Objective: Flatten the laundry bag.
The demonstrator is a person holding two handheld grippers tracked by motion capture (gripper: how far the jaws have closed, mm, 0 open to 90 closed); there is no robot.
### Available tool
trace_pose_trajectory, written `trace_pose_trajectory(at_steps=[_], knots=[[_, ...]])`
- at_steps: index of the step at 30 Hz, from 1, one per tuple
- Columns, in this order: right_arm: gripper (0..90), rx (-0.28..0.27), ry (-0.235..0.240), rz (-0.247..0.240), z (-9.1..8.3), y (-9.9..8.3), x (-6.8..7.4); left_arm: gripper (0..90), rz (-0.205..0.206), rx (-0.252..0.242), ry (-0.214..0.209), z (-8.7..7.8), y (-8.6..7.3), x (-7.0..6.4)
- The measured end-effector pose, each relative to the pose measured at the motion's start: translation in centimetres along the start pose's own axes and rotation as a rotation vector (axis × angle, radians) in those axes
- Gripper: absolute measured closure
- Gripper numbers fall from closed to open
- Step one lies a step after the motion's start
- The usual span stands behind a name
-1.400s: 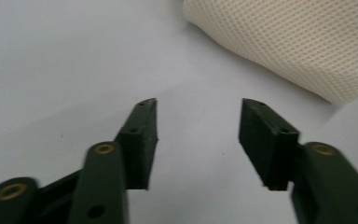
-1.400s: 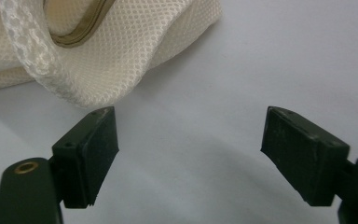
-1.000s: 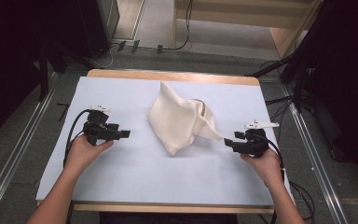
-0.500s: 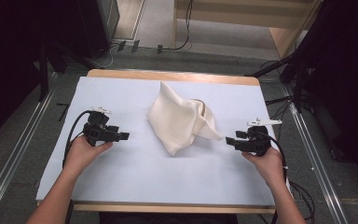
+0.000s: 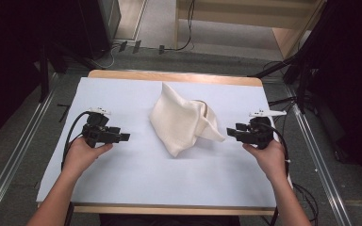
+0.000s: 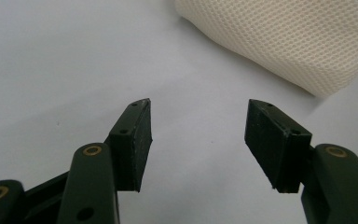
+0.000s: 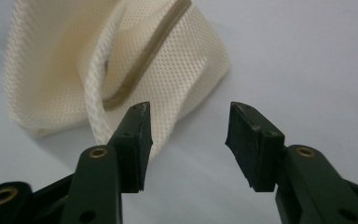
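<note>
Poised to grasp: bag point(image 5: 185, 121) crumpled mid-table point(image 5: 122, 183), toward far edge, left gripper point(image 6: 198, 135) and right gripper point(image 7: 189, 140) flanking, jaws apart, empty; next, probably closing in on cloth edges.

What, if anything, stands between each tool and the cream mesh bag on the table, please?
Nothing visible does. Bare white table cover lies between the left tool and the mesh bag, and between the right tool and the bag's near corner.
</note>
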State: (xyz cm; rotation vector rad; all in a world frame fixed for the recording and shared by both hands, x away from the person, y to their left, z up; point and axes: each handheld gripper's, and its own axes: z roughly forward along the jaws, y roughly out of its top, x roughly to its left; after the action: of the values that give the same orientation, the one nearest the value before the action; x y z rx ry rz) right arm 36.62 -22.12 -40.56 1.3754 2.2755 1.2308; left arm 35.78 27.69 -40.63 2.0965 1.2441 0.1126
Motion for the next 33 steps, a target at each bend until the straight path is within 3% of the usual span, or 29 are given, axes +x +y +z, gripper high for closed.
trace_pose_trajectory(at_steps=[7,8,19,23,33], knots=[[56.3,0.015,0.010,-0.015,0.9,1.8,1.1,42.4,-0.005,-0.003,0.003,-0.2,-0.2,0.2],[61.1,0.015,0.019,-0.022,1.3,2.4,1.4,42.3,-0.005,-0.007,0.002,-0.3,-0.2,0.2],[81.4,0.041,0.077,-0.026,3.1,4.7,2.5,42.8,-0.024,-0.010,-0.005,-0.5,-0.4,0.2],[89.7,0.045,0.097,-0.056,3.9,5.4,3.3,42.8,-0.028,-0.010,-0.005,-0.6,-0.5,0.3],[90.0,0.047,0.163,-0.096,5.6,6.3,5.9,41.9,-0.047,-0.008,0.015,-1.0,-1.2,0.8]])
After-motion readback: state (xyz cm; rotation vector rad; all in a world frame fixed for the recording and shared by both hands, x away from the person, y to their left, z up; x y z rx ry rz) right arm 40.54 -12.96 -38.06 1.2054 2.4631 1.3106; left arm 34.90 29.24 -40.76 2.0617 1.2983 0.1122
